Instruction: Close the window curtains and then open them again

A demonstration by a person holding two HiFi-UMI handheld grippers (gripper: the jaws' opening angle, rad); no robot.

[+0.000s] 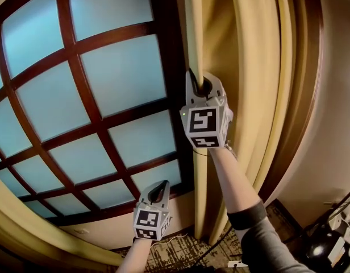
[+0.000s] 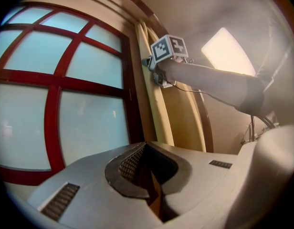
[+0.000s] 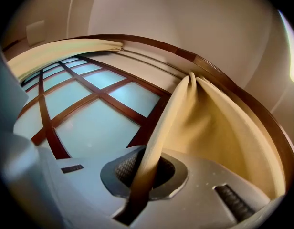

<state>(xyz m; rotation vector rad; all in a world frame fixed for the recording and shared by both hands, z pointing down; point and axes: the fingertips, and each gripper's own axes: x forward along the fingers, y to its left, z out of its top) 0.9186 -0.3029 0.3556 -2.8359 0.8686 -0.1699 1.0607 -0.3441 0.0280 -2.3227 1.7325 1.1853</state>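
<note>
A tan curtain (image 1: 243,67) hangs gathered at the right side of a frosted window with a dark red lattice frame (image 1: 90,124). My right gripper (image 1: 200,84) is raised to the curtain's left edge and shut on that fold; in the right gripper view the cloth (image 3: 152,151) runs pinched between the jaws. My left gripper (image 1: 157,193) hangs lower, in front of the window's bottom rail, shut with nothing in it. The left gripper view shows its closed jaws (image 2: 147,175), with the right gripper's marker cube (image 2: 168,47) up at the curtain (image 2: 178,113). A second curtain (image 3: 66,49) is gathered at the window's far side.
A dark wooden arch (image 1: 303,95) frames the window recess at the right. Patterned carpet (image 1: 180,255) lies below, with cables and small white items (image 1: 340,232) at the lower right. A bright lamp or panel (image 2: 225,51) glows on the wall beyond the curtain.
</note>
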